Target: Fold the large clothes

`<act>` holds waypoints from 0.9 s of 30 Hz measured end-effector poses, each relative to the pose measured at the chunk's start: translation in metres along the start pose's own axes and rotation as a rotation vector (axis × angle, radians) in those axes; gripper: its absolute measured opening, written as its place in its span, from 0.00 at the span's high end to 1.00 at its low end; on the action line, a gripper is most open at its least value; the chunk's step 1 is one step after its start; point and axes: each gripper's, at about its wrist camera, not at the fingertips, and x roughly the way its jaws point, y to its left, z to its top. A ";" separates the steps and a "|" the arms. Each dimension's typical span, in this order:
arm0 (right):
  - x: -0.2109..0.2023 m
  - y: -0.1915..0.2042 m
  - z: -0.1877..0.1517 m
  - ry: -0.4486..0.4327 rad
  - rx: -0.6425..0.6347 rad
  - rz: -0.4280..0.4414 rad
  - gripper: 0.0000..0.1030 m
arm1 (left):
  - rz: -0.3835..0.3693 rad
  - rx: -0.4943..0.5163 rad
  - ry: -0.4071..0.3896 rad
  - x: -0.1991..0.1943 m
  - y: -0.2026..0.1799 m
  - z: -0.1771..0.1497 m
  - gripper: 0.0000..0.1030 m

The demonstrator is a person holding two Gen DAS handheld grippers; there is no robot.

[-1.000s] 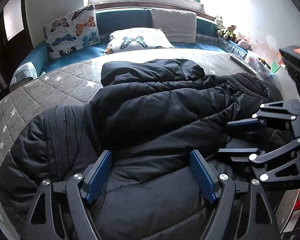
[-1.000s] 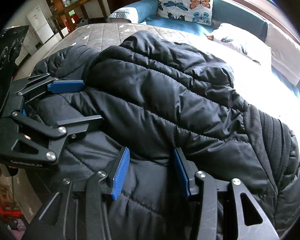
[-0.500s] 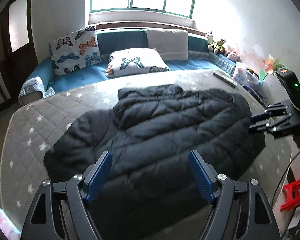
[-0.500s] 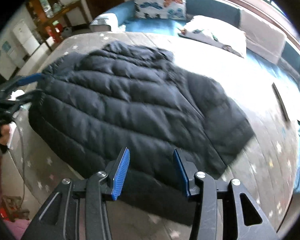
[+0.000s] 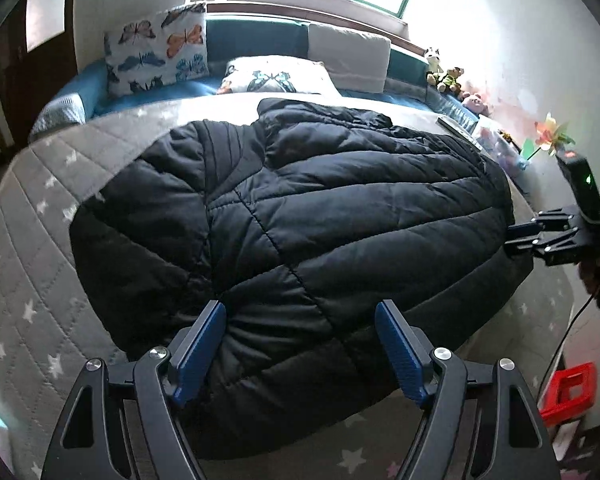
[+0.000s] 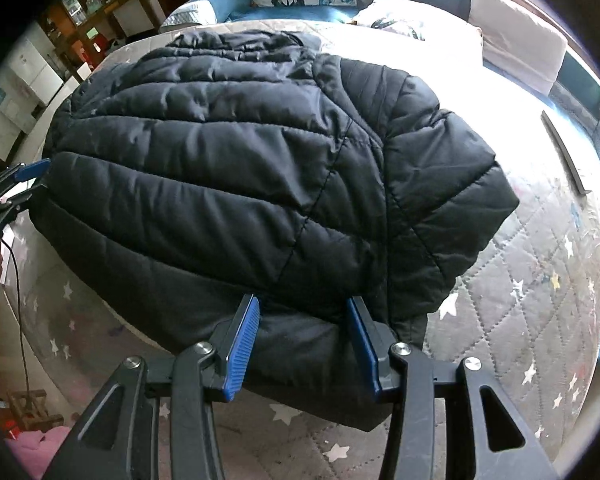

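— How many of each?
— One black padded jacket (image 5: 300,220) on one bed (image 5: 32,264), two butterfly pillows (image 5: 156,46), one plain cushion (image 5: 348,58).
— Grippers?
— Two: left gripper (image 5: 300,344), right gripper (image 6: 304,340).

black quilted puffer jacket (image 5: 300,208) – slightly glossy padded cloth | grey star-print quilted mattress cover (image 5: 32,248) – matt stitched fabric

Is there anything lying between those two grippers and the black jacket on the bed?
Nothing visible. The jacket lies flat on the bed, and both the left gripper and right gripper hover open above its near edge with only air between.
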 end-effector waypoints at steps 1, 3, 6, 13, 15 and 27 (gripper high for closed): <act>0.002 0.000 0.000 0.004 -0.003 -0.004 0.52 | -0.006 -0.007 0.002 0.002 0.002 0.000 0.21; 0.006 0.002 0.000 0.012 -0.013 -0.017 0.52 | -0.014 -0.015 0.000 0.005 0.005 -0.003 0.21; 0.013 0.004 0.001 0.025 -0.015 -0.036 0.51 | -0.019 -0.030 -0.006 0.009 0.005 -0.005 0.21; 0.011 0.005 0.002 0.016 -0.024 -0.055 0.51 | -0.012 -0.031 -0.009 -0.005 0.000 0.004 0.21; 0.002 0.010 0.004 -0.003 -0.016 -0.041 0.51 | -0.030 -0.041 -0.027 -0.021 -0.001 0.011 0.21; -0.026 -0.047 0.058 -0.153 0.186 0.062 0.51 | 0.038 -0.123 -0.100 -0.039 0.044 0.059 0.22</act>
